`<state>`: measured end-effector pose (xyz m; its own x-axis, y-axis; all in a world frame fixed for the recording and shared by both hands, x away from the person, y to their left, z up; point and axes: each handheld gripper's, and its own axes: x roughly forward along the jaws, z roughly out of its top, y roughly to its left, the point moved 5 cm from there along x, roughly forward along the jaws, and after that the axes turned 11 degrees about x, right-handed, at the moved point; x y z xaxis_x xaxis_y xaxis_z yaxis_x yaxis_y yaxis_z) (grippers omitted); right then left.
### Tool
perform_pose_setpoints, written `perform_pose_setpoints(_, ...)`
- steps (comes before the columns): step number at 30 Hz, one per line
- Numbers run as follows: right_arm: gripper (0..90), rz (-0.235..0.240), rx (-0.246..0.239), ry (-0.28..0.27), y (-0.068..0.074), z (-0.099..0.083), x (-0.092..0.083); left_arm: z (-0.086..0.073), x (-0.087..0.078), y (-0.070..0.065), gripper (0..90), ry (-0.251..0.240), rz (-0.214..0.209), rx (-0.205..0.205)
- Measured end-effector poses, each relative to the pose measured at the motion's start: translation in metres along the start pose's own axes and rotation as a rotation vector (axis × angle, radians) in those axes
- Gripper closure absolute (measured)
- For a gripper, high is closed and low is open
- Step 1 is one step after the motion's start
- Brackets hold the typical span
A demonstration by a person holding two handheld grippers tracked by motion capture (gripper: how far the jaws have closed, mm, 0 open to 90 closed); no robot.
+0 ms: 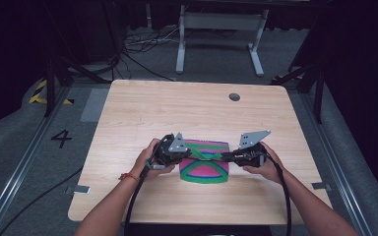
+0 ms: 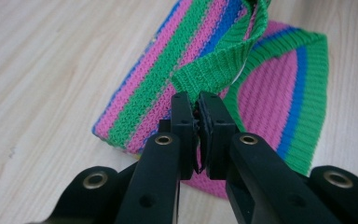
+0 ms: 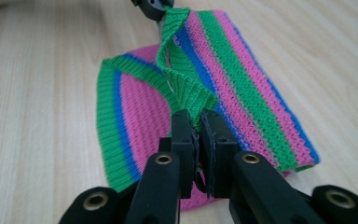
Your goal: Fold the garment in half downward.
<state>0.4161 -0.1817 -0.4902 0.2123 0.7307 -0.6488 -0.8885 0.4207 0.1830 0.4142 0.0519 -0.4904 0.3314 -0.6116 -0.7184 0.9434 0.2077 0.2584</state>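
A knitted cloth striped pink, green and blue lies near the middle of the wooden table. My left gripper is shut on the cloth's green ribbed edge at its left side. In the left gripper view the edge rises from between the closed jaws of the left gripper and is lifted off the rest of the cloth. My right gripper is shut on the same green edge at the right side. The right gripper view has the edge pinched in the right gripper, stretched toward the other gripper.
A round cable hole sits at the table's far right. Beyond the table stands a white metal frame with cables on the grey floor. The table's far half is bare wood.
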Motion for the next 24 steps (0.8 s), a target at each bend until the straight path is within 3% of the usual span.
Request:
perform_pose_setpoints(6,84.6,0.027,-0.014,0.023,0.015,-0.012,0.002,-0.003,-0.001,-0.017,84.2,0.009,-0.029,0.031)
perform_pose_setpoints(17,82.2,0.033,-0.005,0.072,0.023,-0.029,0.006,-0.017,0.0,-0.034,82.0,0.009,-0.095,0.004)
perform_pose_setpoints(24,77.8,0.017,0.017,0.074,0.024,-0.039,0.002,-0.021,-0.003,-0.038,79.1,0.013,-0.099,-0.007)
